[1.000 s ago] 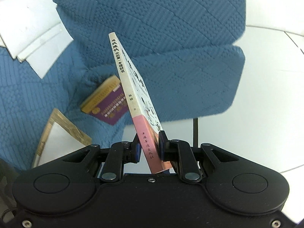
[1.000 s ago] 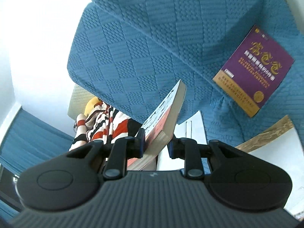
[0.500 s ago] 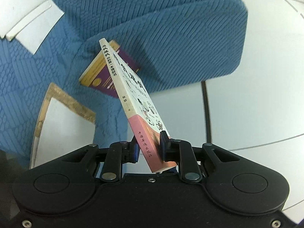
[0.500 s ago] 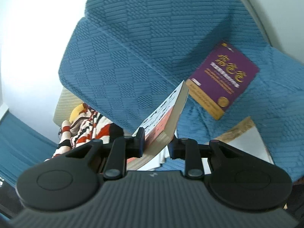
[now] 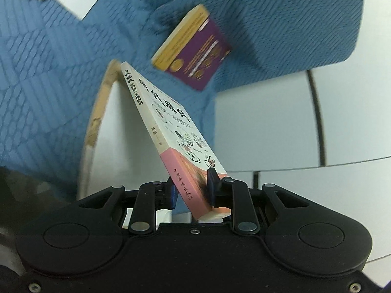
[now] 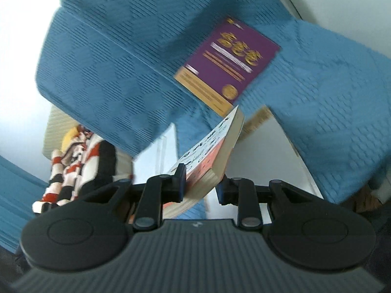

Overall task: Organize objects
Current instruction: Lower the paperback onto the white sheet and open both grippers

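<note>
The blue sofa [image 5: 48,73] carries a purple book [image 6: 229,66] near its arm corner; our left gripper [image 5: 191,190] and right gripper [image 6: 200,183] both pinch the stiff, light paperback [image 5: 171,131] by opposite corners, aloft; the left jaws have just been easing open around it.

1. In the left wrist view, the held book [image 5: 171,127] stands on edge at centre, tilted toward the upper left, its lower end between the left gripper [image 5: 193,190] fingers.
2. Another book [image 5: 195,48] lies on the sofa [image 5: 48,61], above and behind it.
3. A framed board [image 5: 122,146] lies left of the held book.
4. In the right wrist view, a striped toy [image 6: 75,166] sits at lower left.
</note>
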### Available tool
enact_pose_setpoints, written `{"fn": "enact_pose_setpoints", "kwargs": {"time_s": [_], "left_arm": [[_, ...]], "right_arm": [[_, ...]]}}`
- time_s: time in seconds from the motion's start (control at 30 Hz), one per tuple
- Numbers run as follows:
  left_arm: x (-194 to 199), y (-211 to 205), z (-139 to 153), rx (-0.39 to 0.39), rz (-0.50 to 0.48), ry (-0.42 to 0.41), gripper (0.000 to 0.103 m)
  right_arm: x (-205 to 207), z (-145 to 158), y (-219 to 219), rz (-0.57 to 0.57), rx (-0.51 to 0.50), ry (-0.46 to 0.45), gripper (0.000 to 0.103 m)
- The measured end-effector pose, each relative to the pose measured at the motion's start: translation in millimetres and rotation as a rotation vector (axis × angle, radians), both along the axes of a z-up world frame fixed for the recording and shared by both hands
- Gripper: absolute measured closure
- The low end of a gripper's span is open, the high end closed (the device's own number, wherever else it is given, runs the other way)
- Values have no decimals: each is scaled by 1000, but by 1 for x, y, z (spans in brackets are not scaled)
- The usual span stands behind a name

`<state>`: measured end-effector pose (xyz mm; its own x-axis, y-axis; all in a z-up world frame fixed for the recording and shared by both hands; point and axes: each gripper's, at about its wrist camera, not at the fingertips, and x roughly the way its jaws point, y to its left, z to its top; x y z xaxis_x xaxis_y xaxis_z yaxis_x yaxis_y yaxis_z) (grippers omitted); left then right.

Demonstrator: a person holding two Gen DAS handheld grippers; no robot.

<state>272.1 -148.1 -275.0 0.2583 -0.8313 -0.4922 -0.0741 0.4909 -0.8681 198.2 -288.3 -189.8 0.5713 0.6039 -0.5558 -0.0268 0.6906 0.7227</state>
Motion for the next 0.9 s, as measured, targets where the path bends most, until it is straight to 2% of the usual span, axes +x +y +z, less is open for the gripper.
{"fn": "enact_pose_setpoints", "kwargs": {"time_s": [0.3, 0.5, 0.7, 0.8, 0.87, 0.9], "left_arm": [[-12, -10, -24, 89, -44, -1, 79], [-21, -12, -51, 160, -56, 69, 74], [-23, -16, -52, 208, -71, 64, 71], [-21, -19, -45, 254, -73, 67, 64], [-22, -21, -37, 289, -83, 45, 50], [-23, -22, -32, 317, -84, 31, 47]], "right_arm": [[-10, -34, -8, -11, -1, 62, 75], [-17, -61, -9, 6, -16, 141, 75], [-20, -73, -13, -4, 0, 185, 70], [-20, -70, -14, -2, -16, 200, 64], [-19, -65, -13, 4, -65, 216, 62], [-20, -62, -12, 12, -103, 225, 61]]}}
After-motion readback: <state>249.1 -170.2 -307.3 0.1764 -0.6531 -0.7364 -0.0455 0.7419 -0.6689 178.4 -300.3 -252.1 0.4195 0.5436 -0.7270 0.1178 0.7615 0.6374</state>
